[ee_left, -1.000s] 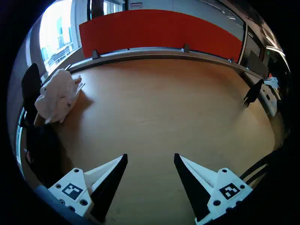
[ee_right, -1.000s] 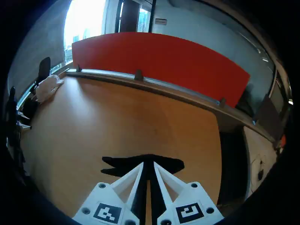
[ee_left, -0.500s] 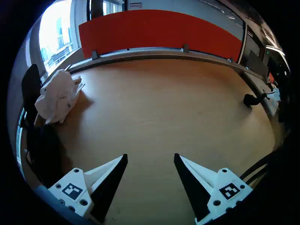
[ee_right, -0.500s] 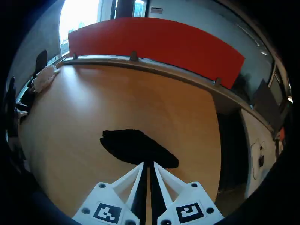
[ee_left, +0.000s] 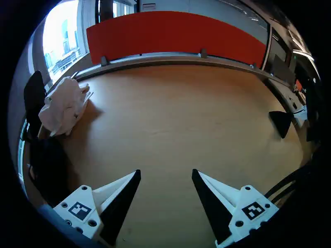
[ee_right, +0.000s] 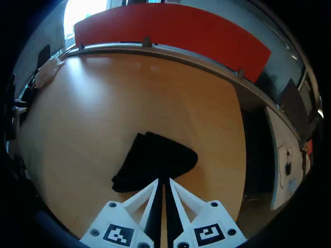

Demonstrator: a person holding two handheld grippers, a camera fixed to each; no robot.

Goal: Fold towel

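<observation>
My right tool (ee_right: 164, 180) is almost closed and pinches the near edge of the black towel (ee_right: 155, 159). The towel spreads out ahead of it on the surface (ee_right: 103, 107), slanting from near left to far right. My left tool (ee_left: 166, 171) is wide open and empty, well apart from the towel, and its view shows a white cloth (ee_left: 64, 105) up close.

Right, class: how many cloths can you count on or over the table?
2. A black towel is pinched in the right gripper, over the right side of the table; a white cloth lies bunched at its far left edge. Others may be out of view.
</observation>
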